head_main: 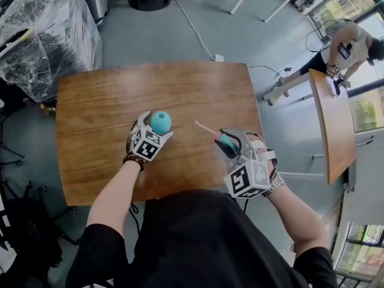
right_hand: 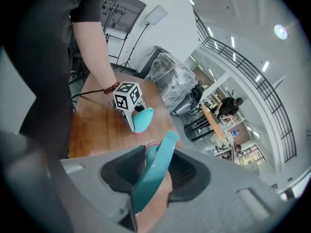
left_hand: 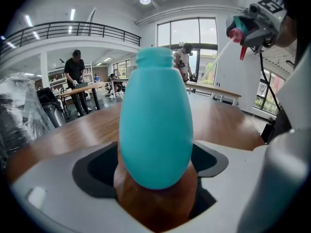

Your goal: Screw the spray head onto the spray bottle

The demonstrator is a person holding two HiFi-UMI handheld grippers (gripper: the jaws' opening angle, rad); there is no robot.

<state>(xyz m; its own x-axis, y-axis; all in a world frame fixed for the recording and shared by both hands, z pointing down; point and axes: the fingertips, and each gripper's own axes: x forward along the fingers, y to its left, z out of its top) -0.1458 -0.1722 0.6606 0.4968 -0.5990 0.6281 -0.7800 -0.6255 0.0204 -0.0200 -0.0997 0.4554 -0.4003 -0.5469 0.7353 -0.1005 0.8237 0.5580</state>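
Tabletop scene, seen from above and from both grippers. A brown wooden table [head_main: 90, 101] fills the middle of the head view.

At left, the left gripper [head_main: 153, 131] rests low on the table with its jaws spread wide. The teal spray bottle [left_hand: 155, 125] stands upright on the wood between them. The pads sit on either side of its rounded body and do not appear to squeeze it. Its threaded neck [left_hand: 156, 57] is bare and open at the top.

At right, well apart from the bottle, the right gripper [head_main: 231, 144] is clamped on the teal spray head [right_hand: 153, 171], held up off the table. A thin pale dip tube [head_main: 204, 128] sticks out from the head and slants toward the bottle without reaching it.

Judged from this, the joining step has not yet begun: the head is gripped and is being lined up with the bottle. The next move likely calls for closing the left jaws to steady the bottle. The right gripper would then carry the head over the neck, thread the tube down into the opening, seat the collar squarely, and twist.
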